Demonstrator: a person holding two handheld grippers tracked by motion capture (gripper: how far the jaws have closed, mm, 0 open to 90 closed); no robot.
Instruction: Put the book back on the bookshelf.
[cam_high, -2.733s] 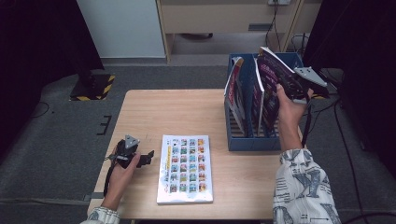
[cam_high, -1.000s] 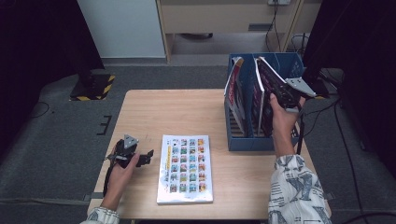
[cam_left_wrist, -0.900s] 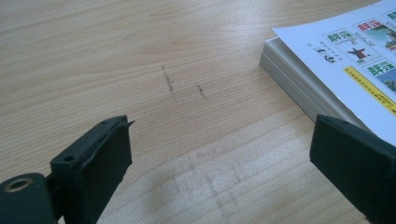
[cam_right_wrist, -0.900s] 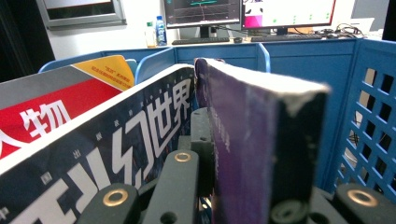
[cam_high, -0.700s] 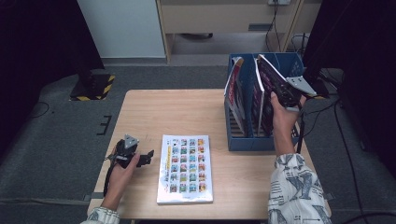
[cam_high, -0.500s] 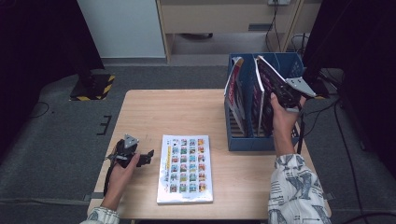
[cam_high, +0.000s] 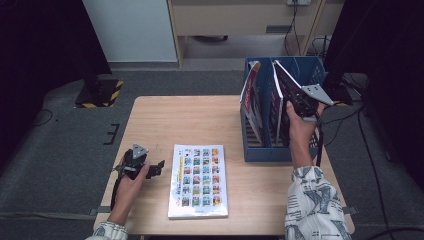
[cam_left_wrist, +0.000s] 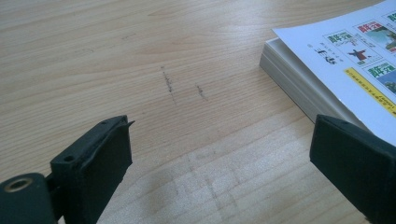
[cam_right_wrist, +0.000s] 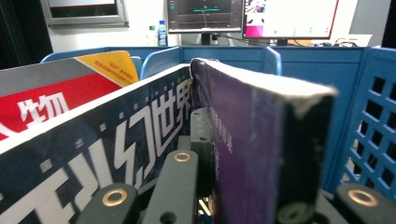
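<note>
Purple book (cam_right_wrist: 261, 140) sits pinched in the right gripper (cam_high: 305, 102), tilted above the blue rack (cam_high: 265, 152); left gripper (cam_high: 145, 167) rests spread beside the picture book (cam_high: 197, 182).

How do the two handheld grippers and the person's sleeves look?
Both the left gripper and the right gripper are black, each topped by a grey three-cornered plate and trailing a black cable. The jaws are matte black blocks. The sleeves are white with a dark pattern.
</note>
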